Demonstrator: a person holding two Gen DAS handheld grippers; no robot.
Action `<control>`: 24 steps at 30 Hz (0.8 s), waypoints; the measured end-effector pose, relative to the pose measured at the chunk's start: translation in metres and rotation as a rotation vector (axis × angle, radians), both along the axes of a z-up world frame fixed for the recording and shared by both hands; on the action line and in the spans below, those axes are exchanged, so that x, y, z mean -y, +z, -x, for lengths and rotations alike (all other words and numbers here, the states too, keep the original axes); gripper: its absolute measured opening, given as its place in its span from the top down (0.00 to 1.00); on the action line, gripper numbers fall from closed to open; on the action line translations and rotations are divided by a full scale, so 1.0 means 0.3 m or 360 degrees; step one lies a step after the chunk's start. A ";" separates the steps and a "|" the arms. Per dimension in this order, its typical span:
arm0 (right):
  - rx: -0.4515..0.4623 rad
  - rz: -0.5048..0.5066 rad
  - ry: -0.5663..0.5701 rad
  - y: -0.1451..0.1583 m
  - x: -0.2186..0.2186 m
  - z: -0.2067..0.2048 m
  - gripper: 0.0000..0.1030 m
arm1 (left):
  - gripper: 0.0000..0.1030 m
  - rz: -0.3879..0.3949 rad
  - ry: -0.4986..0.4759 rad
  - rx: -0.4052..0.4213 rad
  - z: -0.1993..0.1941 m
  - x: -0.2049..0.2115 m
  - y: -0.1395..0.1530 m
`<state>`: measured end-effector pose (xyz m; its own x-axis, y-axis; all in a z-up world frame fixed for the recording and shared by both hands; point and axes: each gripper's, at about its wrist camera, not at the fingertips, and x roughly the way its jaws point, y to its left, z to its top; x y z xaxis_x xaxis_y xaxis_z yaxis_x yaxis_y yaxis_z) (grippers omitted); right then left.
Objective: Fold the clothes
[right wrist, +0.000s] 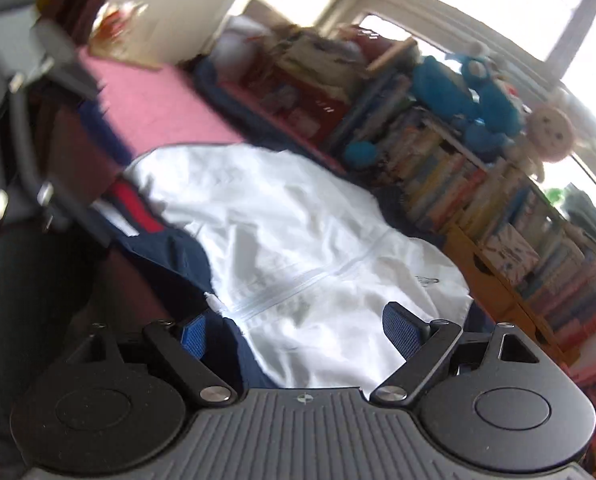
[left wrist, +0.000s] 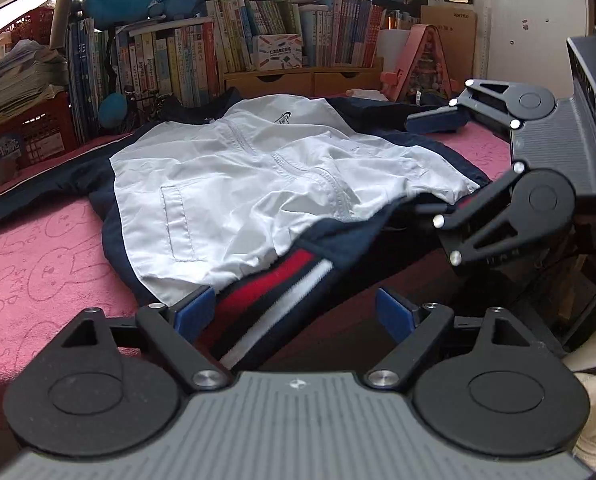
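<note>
My left gripper (left wrist: 294, 312) is spread wide, its 2 blue pads (left wrist: 194, 312) straddling the striped hem (left wrist: 274, 296) of the jacket (left wrist: 258, 176) without pinching it. The jacket lies flat on the pink towel (left wrist: 38, 264), white front up (navy sleeves out to the sides). My right gripper (right wrist: 298, 336) is likewise released, hovering over the zipper (right wrist: 298, 280) at the jacket's edge, gripping nothing. Books (left wrist: 170, 64) line the back.

A pink towel (left wrist: 38, 264) with faint cartoon outlines covers the table. A white and navy jacket (left wrist: 234, 184) lies spread on the towel, its striped hem (left wrist: 270, 296) at the towel's near edge.
</note>
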<state>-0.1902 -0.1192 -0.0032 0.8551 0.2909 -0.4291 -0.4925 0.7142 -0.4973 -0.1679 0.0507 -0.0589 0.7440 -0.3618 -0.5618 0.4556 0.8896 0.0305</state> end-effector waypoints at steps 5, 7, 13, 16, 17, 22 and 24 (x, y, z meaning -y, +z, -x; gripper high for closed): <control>0.0078 -0.0180 -0.0144 0.064 0.039 -0.041 0.25 | 0.14 -0.0156 0.0385 0.0217 -0.073 0.076 -0.021; 0.0026 -0.0129 -0.0153 0.025 0.039 -0.030 0.30 | 0.14 -0.0298 0.0558 0.0282 -0.111 0.070 -0.043; 0.0004 0.0098 -0.0221 -0.092 0.051 0.025 0.56 | 0.14 -0.0605 0.0613 0.0487 -0.144 0.018 -0.015; 0.0262 0.0075 -0.0307 -0.005 0.071 0.038 0.72 | 0.14 -0.0653 0.0635 0.0752 -0.120 -0.005 0.145; 0.0373 0.0066 -0.0364 0.029 0.084 0.051 0.77 | 0.13 -0.0639 0.0657 0.0833 -0.105 -0.021 0.205; 0.0407 0.0057 -0.0647 0.043 0.188 0.063 0.79 | 0.06 -0.0604 0.0707 0.0667 -0.086 -0.125 0.203; 0.0180 0.0098 -0.0707 -0.043 0.235 0.070 0.81 | 0.05 -0.0638 0.0632 0.0437 -0.084 -0.145 0.107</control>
